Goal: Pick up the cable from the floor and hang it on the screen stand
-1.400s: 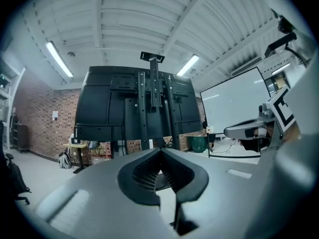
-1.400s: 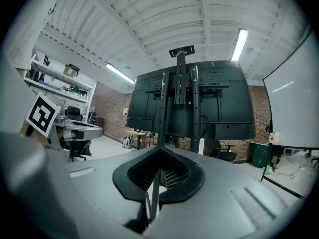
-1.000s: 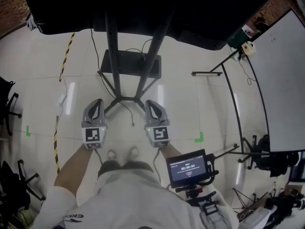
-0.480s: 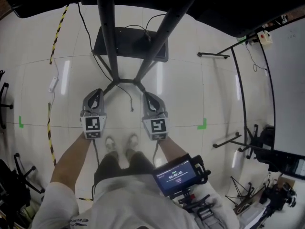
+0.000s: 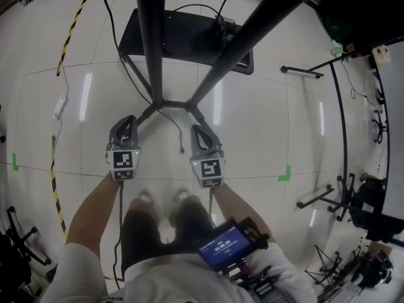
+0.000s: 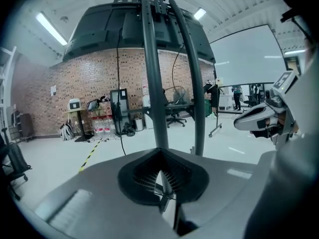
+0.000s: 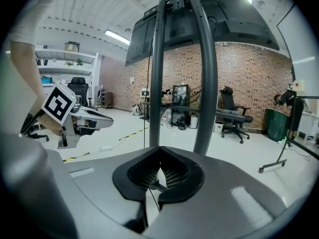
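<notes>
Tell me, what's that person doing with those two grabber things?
A person holds a gripper in each hand, low over the floor, in front of the screen stand. The left gripper and the right gripper are both shut and hold nothing. A thin black cable lies on the floor between them, running out from the stand's foot. Neither gripper touches it, so it is not picked up or hung yet.

The floor is smooth and glossy, the screen stand matt dark metal.
</notes>
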Motion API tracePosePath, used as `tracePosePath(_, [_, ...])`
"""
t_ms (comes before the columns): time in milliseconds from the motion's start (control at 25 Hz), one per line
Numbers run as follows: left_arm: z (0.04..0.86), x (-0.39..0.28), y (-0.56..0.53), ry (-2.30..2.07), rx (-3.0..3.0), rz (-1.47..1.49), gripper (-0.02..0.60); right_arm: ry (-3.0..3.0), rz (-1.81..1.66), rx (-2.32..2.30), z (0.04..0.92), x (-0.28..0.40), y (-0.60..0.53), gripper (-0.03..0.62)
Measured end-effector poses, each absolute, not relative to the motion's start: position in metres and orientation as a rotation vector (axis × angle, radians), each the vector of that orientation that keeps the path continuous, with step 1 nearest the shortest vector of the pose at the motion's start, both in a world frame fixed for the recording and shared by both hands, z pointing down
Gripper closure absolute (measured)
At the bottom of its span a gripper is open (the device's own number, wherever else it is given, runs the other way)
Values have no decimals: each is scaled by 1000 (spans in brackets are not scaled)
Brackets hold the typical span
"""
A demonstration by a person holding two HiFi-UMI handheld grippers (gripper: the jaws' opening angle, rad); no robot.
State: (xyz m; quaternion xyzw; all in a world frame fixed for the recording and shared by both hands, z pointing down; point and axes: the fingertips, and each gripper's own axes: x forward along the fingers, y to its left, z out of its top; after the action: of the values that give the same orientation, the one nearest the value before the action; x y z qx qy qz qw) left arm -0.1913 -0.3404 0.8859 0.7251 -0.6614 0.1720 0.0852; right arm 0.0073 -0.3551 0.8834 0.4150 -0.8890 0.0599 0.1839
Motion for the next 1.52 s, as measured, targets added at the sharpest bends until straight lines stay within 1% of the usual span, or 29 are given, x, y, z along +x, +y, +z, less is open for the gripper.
tracePosePath(440, [1109, -222, -383, -1998, 2158, 495, 580, -2545, 94, 1093, 1099, -23, -390, 580])
tracePosePath(680, [1182, -226, -394, -2013, 2189, 479, 580, -2537, 74, 1057, 1198, -33, -402, 580])
tracePosePath(1040, [1215, -227, -371, -1968, 2196, 531, 580, -2408, 144, 969, 1301, -34, -393, 577])
tracePosePath(1200, [1219, -229, -354, -1949, 2186, 545, 580, -2326, 171, 914, 1344, -31, -395, 517])
tracePosePath(1520, [1219, -235, -321, -1898, 2226, 625, 580, -2195, 223, 886, 1404, -21, -402, 474])
